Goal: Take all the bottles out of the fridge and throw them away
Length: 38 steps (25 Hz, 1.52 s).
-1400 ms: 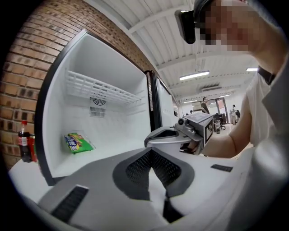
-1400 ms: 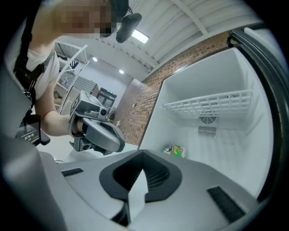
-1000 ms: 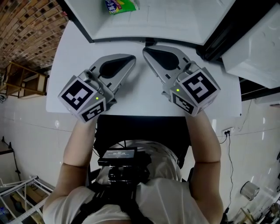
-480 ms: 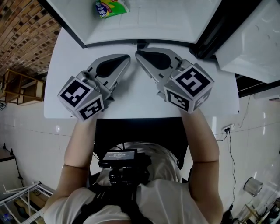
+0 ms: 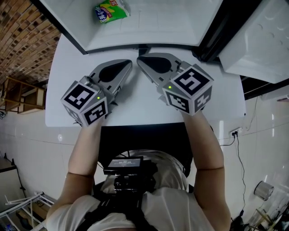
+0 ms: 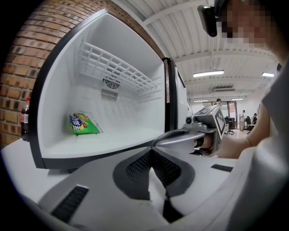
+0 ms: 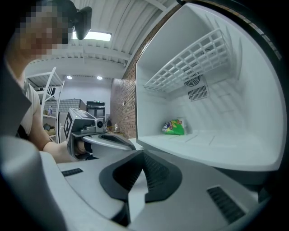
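Left grey two-jaw gripper and right one, both shut and empty, near the open white fridge; inside only a green snack bag, a dark red-capped bottle outside its left wall; likely slip: bagging the snack, missing that bottle.

Inside the boxy white fridge, floor right of the green crinkly packet lies open; a white wire rack spans above.
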{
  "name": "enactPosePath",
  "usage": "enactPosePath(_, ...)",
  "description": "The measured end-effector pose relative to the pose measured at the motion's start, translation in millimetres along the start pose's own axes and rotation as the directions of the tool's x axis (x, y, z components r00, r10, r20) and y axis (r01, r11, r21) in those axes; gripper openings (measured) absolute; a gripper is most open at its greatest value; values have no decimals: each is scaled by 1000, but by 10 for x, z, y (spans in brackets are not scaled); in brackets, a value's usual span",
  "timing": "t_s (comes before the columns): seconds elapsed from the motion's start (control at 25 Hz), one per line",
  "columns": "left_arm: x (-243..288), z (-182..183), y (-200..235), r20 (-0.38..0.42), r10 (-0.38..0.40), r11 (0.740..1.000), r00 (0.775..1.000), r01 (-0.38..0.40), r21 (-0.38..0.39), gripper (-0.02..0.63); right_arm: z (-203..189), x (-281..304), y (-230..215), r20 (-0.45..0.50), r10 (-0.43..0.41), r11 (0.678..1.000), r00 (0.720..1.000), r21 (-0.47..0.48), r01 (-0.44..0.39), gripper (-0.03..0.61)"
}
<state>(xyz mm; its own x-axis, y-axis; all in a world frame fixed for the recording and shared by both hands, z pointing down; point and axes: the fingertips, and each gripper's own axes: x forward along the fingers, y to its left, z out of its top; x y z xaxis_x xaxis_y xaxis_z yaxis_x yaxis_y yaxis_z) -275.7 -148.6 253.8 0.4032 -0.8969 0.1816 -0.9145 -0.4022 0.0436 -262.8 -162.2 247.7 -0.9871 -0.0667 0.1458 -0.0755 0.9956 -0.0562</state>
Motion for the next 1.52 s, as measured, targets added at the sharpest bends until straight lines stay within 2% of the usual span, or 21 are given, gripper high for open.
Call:
enactPosePath(0.28,19,-17,-52,-10,-40,999,999,40,-2,9,-14,8,-6,-7,3,1000,1000,13,-2,0)
enactPosePath(1.52,33,-21,-79,-10,-52,999,999,52,-2,9,-19,0,-10,-10,3,1000,1000,12,-3,0)
